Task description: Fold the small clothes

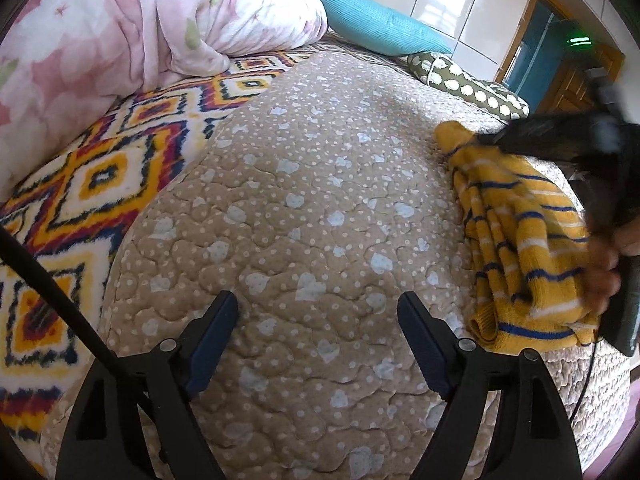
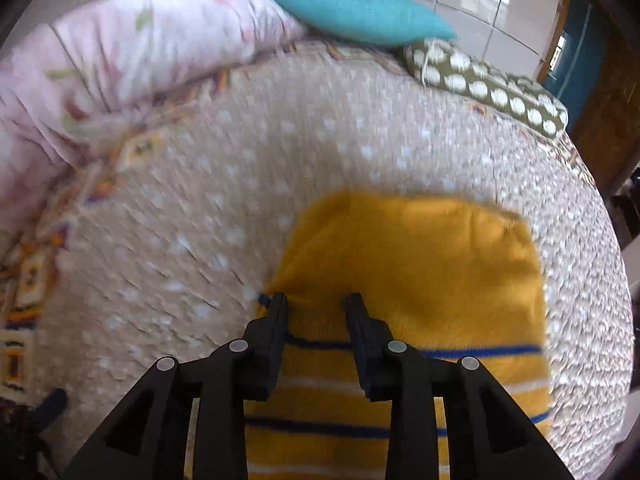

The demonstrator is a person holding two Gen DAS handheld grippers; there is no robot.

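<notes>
Sweater: I've got the yellow striped sweater [image 2: 420,280] bunched on the beige quilt [image 1: 300,200], well off from the pink duvet [image 1: 120,20]; blue and white stripes showing
Left claw: my left claw [image 1: 318,312] hangs over bare quilt beside the sweater; jaws spread wide, nothing in them
Right claw: my right claw [image 2: 316,304] sits over the sweater's near edge; jaws part open, fabric between them; whether it's pinched I can't tell, the view is blurred
Pillows: teal pillow [image 1: 380,20] and spotted cushion [image 1: 468,84] beyond the sweater
</notes>
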